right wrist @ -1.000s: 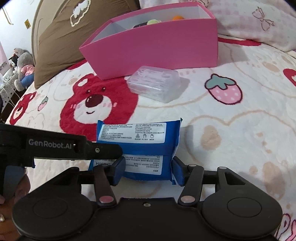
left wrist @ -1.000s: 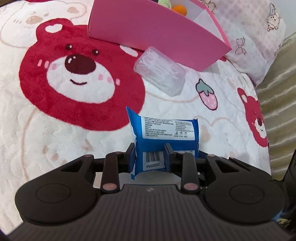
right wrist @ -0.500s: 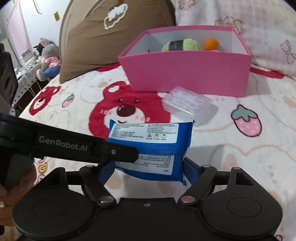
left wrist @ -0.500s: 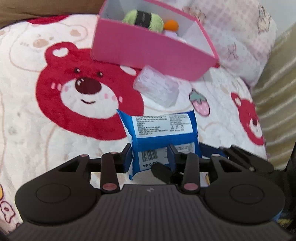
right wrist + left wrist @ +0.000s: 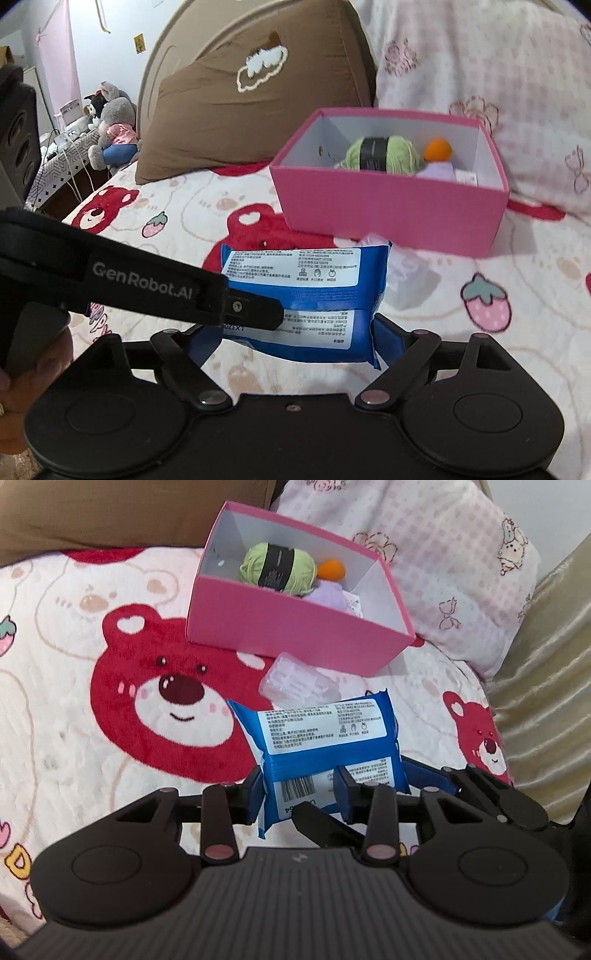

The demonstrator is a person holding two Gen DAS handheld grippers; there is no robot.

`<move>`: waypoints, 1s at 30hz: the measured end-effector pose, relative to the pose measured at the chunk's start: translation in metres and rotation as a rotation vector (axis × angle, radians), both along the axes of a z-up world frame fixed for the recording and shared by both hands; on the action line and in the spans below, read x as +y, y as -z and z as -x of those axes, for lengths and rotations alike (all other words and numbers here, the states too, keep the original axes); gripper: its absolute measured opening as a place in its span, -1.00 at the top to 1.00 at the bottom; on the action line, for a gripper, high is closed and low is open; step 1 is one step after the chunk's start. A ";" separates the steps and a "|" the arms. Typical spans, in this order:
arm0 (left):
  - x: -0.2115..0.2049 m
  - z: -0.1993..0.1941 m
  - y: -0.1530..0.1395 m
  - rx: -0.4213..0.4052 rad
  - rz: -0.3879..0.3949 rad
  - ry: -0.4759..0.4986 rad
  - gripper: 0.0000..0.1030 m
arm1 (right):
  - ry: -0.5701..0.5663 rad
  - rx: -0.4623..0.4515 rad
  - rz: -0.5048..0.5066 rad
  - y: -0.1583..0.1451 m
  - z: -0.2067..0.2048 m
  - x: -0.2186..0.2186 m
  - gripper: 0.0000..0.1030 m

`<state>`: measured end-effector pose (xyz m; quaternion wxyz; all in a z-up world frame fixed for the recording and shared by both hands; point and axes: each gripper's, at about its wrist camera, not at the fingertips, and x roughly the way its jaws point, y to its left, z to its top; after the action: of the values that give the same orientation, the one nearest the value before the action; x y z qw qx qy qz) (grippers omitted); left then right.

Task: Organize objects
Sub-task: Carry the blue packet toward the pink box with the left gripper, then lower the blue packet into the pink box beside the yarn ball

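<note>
We find a bed covered by a pale blanket (image 5: 74, 738) printed with red bears and strawberries, a brown cushion (image 5: 240, 122) and a pink-patterned pillow (image 5: 461, 572) at its head. On the blanket stands an open pink box (image 5: 288, 627) containing a green yarn ball (image 5: 277, 566), an orange ball (image 5: 331, 569) and a lilac item we cannot identify. A clear plastic case (image 5: 295, 681) lies just in front of the box. The blue wipes pack (image 5: 325, 738) is held clear of the blanket, label side up, near the case. The left gripper (image 5: 301, 794) pinches the pack's near end, its pads pressing the wrapper beside the barcode. The right gripper (image 5: 295, 332) has just been opening: its blue pads stand spread on either side of the pack, which hangs between them; on the right side a gap is visible, and we cannot tell whether the left pad touches. In the right wrist view a hand (image 5: 22, 387) carries the left tool at the lower left.
</note>
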<state>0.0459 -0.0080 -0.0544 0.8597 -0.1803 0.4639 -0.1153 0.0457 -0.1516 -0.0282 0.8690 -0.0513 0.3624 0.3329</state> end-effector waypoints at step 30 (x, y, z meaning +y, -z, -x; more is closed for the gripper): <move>0.017 -0.038 -0.087 -0.158 0.020 -0.007 0.27 | -0.024 -0.186 -0.013 -0.080 -0.033 0.023 -0.85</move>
<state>0.0840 0.0088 0.0322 0.8921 -0.1807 0.3928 -0.1309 0.0790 -0.1287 0.0516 0.8952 -0.0805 0.2772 0.3397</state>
